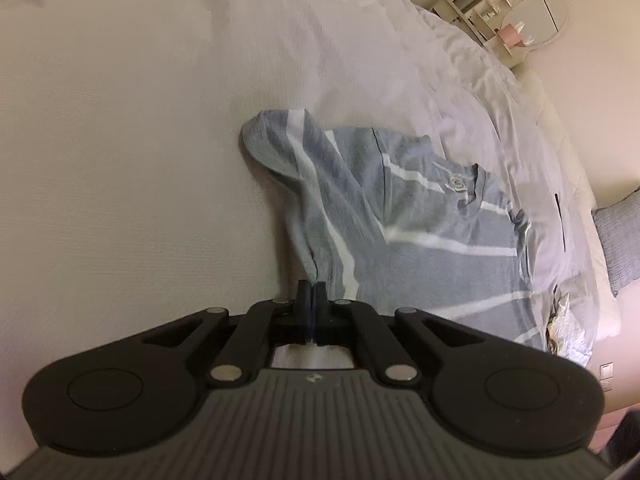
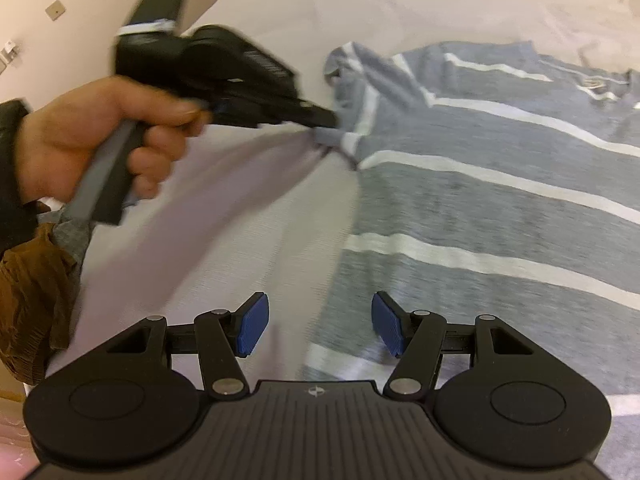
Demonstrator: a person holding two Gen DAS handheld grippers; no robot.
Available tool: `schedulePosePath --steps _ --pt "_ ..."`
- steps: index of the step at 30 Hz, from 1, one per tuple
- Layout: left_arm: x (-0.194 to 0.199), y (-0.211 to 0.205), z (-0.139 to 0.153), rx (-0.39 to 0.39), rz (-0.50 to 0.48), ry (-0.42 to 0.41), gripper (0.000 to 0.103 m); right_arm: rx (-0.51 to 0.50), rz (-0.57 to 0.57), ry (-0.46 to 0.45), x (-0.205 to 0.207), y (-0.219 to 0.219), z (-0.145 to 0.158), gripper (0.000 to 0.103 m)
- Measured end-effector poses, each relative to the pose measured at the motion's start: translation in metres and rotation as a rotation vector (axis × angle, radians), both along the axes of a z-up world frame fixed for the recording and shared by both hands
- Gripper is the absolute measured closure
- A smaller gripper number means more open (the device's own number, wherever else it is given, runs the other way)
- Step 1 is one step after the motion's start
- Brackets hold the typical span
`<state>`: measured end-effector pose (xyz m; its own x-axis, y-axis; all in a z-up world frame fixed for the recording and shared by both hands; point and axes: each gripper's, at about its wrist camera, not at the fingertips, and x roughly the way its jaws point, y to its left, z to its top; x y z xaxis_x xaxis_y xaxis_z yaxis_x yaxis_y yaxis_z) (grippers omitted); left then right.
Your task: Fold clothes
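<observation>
A soft, limp striped T-shirt (image 1: 400,216) is spread on the bed (image 1: 120,120). Its side edge is pinched by the clenched left gripper (image 1: 311,292); the right gripper (image 2: 318,326) is held released above the hem, judged the best hold.

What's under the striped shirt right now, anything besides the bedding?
Only the white bedsheet shows around the grey striped shirt, which lies spread on it. Whatever sits beneath the fabric is covered. The left gripper pinches one sleeve's edge.

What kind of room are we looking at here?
Most likely a bedroom: a wide bed with a white cover, a grey pillow at its edge, and a vanity shelf with a round mirror by the wall.
</observation>
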<state>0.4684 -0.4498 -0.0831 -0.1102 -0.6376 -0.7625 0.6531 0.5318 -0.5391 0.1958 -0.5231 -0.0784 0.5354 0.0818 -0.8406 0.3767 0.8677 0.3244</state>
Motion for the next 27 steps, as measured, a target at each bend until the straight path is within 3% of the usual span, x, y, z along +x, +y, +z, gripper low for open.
schedulePosePath --steps 4,10,14,20,27 --pt "-0.008 0.018 -0.006 0.066 0.054 -0.018 0.103 -0.015 -0.033 0.001 -0.007 -0.013 0.000 0.043" --pt "-0.011 0.012 0.012 0.038 0.052 -0.055 0.102 -0.041 -0.077 0.002 -0.019 -0.026 0.020 0.043" --pt "-0.029 -0.013 0.033 0.001 0.007 -0.090 0.095 -0.069 -0.153 0.029 -0.036 -0.048 0.031 0.043" --pt "-0.097 -0.065 0.060 -0.037 -0.115 -0.138 0.082 -0.159 -0.299 0.044 -0.096 -0.114 0.055 0.043" --pt "-0.218 -0.134 0.068 -0.016 -0.203 -0.186 0.078 -0.220 -0.405 0.002 -0.185 -0.244 0.063 0.043"
